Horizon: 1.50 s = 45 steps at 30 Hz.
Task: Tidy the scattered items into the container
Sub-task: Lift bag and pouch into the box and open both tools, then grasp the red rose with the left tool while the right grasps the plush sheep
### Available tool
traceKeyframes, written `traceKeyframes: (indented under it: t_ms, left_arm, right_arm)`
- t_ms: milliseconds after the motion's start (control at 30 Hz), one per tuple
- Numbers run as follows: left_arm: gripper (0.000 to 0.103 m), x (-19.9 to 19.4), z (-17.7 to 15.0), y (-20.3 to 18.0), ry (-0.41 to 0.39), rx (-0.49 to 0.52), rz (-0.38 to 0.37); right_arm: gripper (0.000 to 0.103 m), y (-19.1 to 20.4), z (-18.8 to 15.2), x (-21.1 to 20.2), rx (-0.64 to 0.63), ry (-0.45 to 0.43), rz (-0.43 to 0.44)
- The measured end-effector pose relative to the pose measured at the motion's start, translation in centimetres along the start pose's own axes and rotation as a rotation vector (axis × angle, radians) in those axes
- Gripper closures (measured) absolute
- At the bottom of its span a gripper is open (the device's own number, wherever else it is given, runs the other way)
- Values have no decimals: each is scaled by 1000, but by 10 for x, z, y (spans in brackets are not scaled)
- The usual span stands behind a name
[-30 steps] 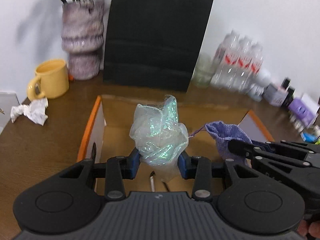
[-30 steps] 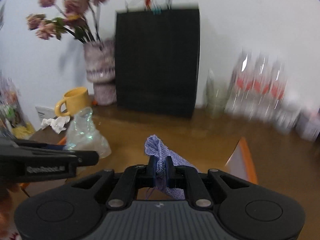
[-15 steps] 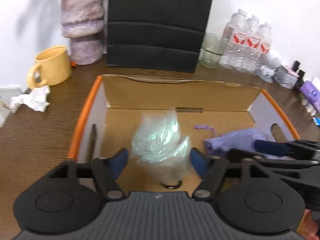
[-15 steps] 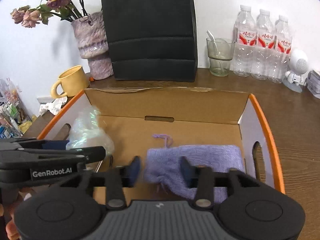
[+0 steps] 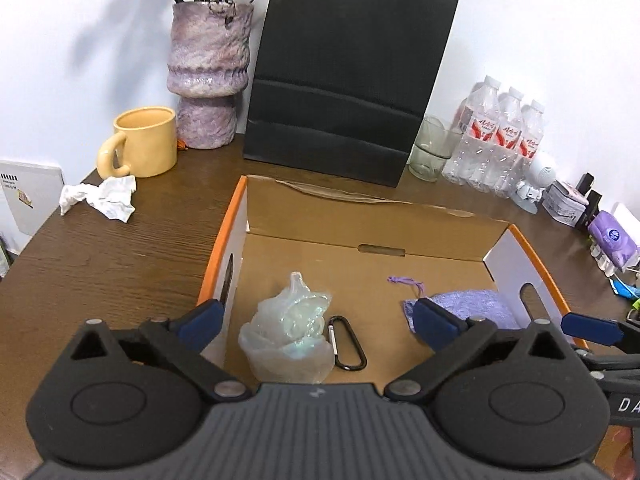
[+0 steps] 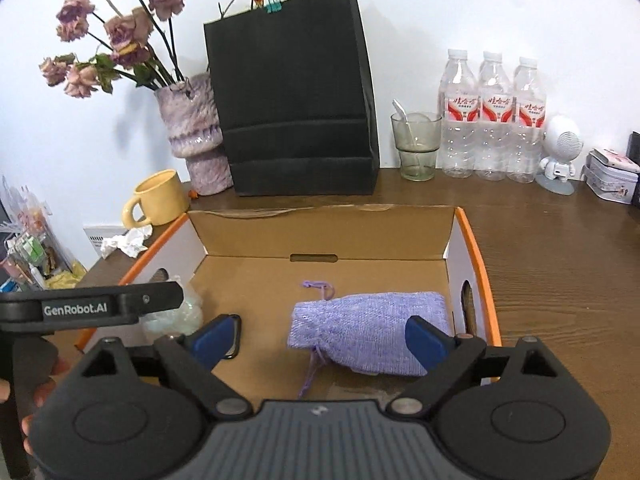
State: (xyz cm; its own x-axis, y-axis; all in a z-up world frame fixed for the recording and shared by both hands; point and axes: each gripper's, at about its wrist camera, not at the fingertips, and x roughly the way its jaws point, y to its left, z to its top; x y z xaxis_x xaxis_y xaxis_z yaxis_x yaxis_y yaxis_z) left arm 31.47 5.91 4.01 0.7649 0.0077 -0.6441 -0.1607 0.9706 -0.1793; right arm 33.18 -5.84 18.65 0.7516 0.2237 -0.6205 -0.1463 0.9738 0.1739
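Observation:
An open cardboard box with an orange rim (image 5: 400,224) (image 6: 320,232) sits on the wooden table. On its floor lie an iridescent clear plastic bag (image 5: 290,336), a black carabiner (image 5: 347,342) beside it, and a purple knitted pouch (image 6: 368,330) (image 5: 472,310) at the right. My left gripper (image 5: 316,320) is wide open above the plastic bag, not touching it. My right gripper (image 6: 320,336) is wide open above the purple pouch, also empty. The plastic bag is mostly hidden behind the left gripper in the right wrist view (image 6: 180,316).
Outside the box: a crumpled white tissue (image 5: 102,198), a yellow mug (image 5: 142,148), a purple vase with dried flowers (image 5: 208,76), a black paper bag (image 5: 344,76), a glass (image 6: 416,146), water bottles (image 6: 494,120) and small items (image 5: 572,200) at the right.
Both grippers opened and let go: the plastic bag and the purple pouch dropped into the box. Both grippers have lifted and drawn back since.

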Motion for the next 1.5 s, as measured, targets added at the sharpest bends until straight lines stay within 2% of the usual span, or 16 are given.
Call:
traceKeyframes:
  t_ms: [300,433,633,833,1000,1233,1300,1433,1500]
  left_arm:
    - [0,-38,-13,5,-44,20,-15]
    - [0,-68,-29,12,-95,29,-28]
    - [0,-110,-55,31,-168,37,-38]
    - [0,-132,-88,43,-204,100,-24]
    - [0,-128,-120,44,-188,181,35]
    - [0,-108,-150,56,-119,156,25]
    - [1,-104,-154,60,-107,136,18]
    - [5,-95,-154,63,-94,113,16]
    - [14,-91,-153,62,-90,109,21]
  right_arm:
    - [11,6,-10,-42,-18,-55,5]
    - [11,8,-22,-68,-41,-95,8]
    - [9,7,-52,-109,-80,-156,14]
    - [9,9,-92,-126,-115,-158,22]
    - [9,15,-128,-125,-148,-150,-14]
    - [9,12,-158,-106,-141,-135,-98]
    - [9,5,-159,-102,-122,-130,-118]
    - [9,-15,-150,-101,-47,-142,-103]
    - [9,-20,-142,-98,-33,-140,-97]
